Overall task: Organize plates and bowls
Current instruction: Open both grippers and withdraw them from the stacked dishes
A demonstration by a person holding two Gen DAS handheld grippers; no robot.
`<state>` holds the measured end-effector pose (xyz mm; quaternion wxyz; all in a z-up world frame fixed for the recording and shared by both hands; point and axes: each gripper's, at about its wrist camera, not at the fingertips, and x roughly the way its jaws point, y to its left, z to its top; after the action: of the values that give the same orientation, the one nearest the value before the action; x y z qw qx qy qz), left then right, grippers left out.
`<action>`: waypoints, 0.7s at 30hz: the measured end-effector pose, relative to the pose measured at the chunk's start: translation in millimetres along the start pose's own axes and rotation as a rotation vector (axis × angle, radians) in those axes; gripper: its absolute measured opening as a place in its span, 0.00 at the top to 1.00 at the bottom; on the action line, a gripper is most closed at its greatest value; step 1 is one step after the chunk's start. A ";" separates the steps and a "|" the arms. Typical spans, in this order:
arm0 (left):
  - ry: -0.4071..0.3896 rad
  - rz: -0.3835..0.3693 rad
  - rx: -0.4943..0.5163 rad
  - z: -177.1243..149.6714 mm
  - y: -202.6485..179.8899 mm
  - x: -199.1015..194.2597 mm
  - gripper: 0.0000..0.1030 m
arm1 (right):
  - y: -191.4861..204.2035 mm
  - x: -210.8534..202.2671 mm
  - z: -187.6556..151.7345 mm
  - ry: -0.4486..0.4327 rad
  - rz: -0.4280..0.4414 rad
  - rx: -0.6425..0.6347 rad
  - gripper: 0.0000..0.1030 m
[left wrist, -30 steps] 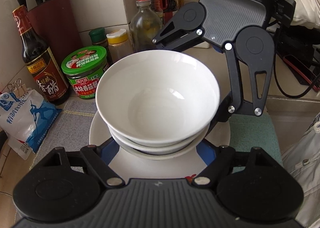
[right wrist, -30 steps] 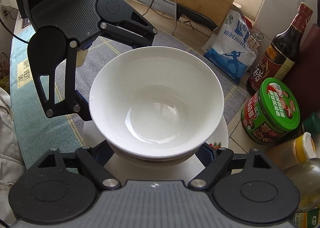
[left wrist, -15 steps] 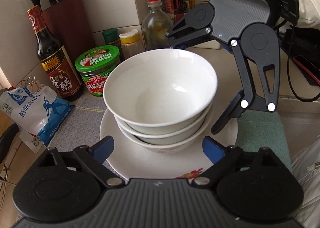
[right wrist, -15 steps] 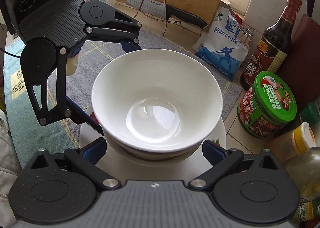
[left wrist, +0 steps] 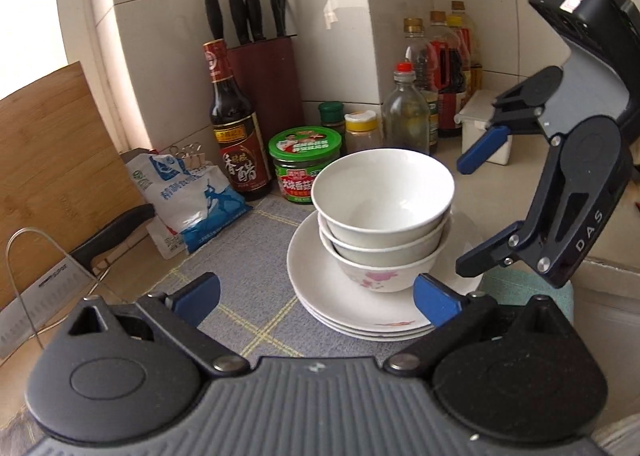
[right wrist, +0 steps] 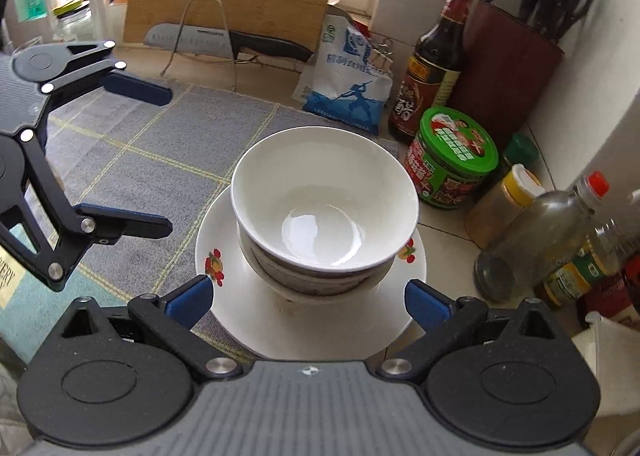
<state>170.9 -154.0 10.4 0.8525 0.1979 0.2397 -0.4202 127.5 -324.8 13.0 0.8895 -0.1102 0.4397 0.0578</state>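
Both tongs, the left tongs (left wrist: 316, 298) and the right tongs (right wrist: 308, 296), have just spread wide and hold nothing, the bowls (left wrist: 382, 216) stand nested on the plates (left wrist: 332, 296) on the counter mat, and a careless nudge could tip the stack into the jar (left wrist: 306, 164) just behind.

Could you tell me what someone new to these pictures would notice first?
Three nested white bowls stand on a stack of plates on the grey checked mat. The left hand-held gripper and the right hand-held gripper frame them from opposite sides, jaws wide open, touching nothing. Behind stand a green-lidded jar and a dark vinegar bottle.
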 end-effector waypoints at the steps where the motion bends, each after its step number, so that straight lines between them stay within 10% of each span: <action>1: 0.013 0.024 -0.035 -1.1 1.4 -6.2 0.01 | 3.5 -3.4 -1.5 0.002 -0.030 0.064 0.00; 9: 0.105 0.086 -0.235 -8.6 13.3 -46.3 0.01 | 45.3 -34.3 -24.0 -0.017 -0.214 0.493 0.00; 21: 0.092 0.145 -0.266 -2.9 14.3 -79.6 0.01 | 81.2 -74.3 -26.4 -0.103 -0.318 0.565 0.00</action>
<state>139.5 -94.8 55.8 0.8875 0.1190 0.3172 -0.3125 45.9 -253.1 44.8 0.9038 0.0768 0.3701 -0.2005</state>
